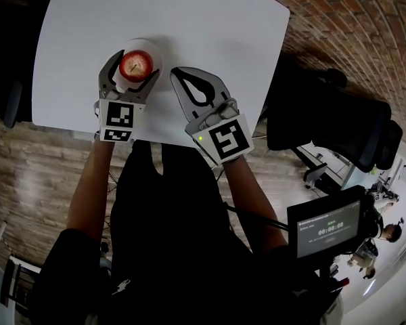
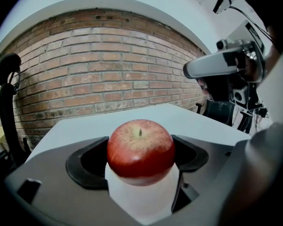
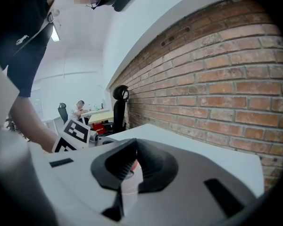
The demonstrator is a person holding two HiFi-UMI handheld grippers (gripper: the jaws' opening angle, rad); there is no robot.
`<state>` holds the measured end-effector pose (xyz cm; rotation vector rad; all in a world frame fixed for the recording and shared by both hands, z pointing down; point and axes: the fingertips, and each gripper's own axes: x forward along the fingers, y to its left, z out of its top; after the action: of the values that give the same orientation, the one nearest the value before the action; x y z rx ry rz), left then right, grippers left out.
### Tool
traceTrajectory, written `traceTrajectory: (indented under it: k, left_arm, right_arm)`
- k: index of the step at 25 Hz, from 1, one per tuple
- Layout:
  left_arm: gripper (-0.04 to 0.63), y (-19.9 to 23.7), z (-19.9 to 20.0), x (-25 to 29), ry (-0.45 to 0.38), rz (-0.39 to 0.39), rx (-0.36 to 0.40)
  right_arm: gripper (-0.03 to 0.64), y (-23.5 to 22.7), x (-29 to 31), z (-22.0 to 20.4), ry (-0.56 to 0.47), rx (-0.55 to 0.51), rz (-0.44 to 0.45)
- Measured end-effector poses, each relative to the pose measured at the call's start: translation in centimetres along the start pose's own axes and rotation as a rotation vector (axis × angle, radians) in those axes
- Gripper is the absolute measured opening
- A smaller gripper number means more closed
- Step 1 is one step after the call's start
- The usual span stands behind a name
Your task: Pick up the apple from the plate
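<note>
A red apple rests on a small white plate near the front of the white table. My left gripper straddles it, and its black pads press on both sides of the apple. The white plate shows right under the fruit. I cannot tell if the apple is lifted off it. To the right, my right gripper lies over the bare table with its jaws together and nothing in them. In the right gripper view the right gripper points towards the left gripper's marker cube.
The table's front edge runs just under both grippers. A black office chair stands to the right of the table, and a screen with a timer is lower right. A brick wall lies beyond the table.
</note>
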<state>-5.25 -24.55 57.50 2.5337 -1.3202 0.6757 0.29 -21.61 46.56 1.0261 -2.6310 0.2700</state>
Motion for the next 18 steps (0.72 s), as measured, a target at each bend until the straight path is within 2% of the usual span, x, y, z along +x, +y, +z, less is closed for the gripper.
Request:
traceTrajectory:
  k: [5,18]
  left_arm:
    - [0.411,0.7,3.2,-3.5,-0.024,0.02,0.019]
    - [0.411,-0.2,5.8,-7.1,-0.054,0.017,0.044]
  right_arm:
    - [0.003,1.6,-1.7,3.3,-0.034,-0.012,-0.016]
    - [0.003,3.3,-3.6,5.8,-0.094,-0.009,-0.054]
